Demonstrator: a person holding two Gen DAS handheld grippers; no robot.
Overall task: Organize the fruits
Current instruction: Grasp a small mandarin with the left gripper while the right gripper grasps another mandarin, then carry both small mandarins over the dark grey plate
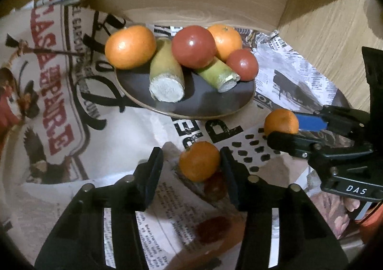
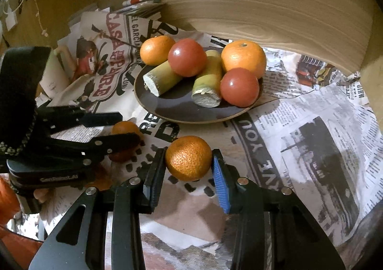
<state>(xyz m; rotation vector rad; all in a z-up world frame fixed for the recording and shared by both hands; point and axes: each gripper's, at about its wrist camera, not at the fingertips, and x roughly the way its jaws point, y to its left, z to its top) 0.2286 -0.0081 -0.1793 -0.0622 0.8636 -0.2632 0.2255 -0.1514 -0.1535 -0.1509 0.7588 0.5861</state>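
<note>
Fruits fill our dark plate: two oranges, two tomatoes and two cut cane pieces. Two more small oranges sit on the newspaper. Our right gripper squeezes one small orange. Our left gripper is spread wide around the other small orange, which touches one finger.
</note>
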